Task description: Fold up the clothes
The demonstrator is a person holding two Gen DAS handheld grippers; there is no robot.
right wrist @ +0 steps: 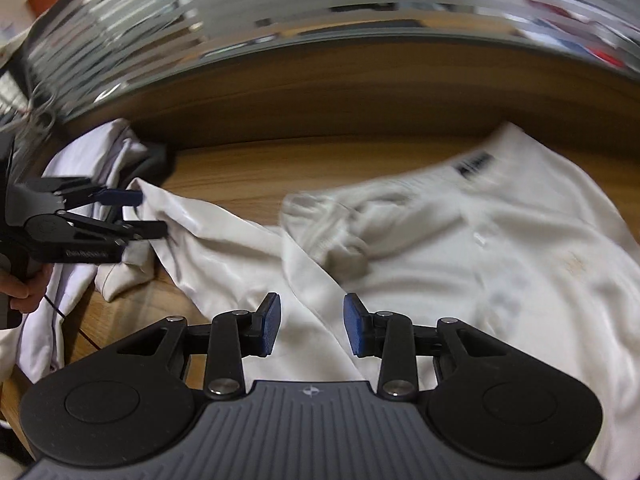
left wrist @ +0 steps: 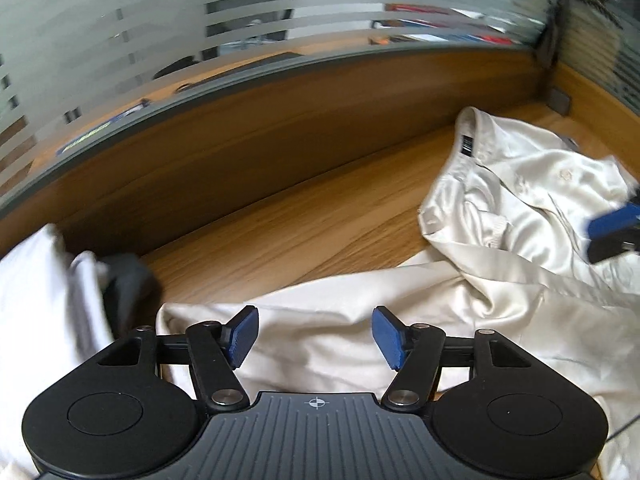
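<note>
Both my left gripper [left wrist: 314, 336] and right gripper [right wrist: 312, 324] hover spread, holding nothing; the shirt [right wrist: 500, 264] looks limp and slippery; I'd pinch its hem corners.

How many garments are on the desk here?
3, possibly more hidden: a cream satin shirt spread before both grippers, a white garment piled at far left, and a dark garment tucked against that pile.
</note>
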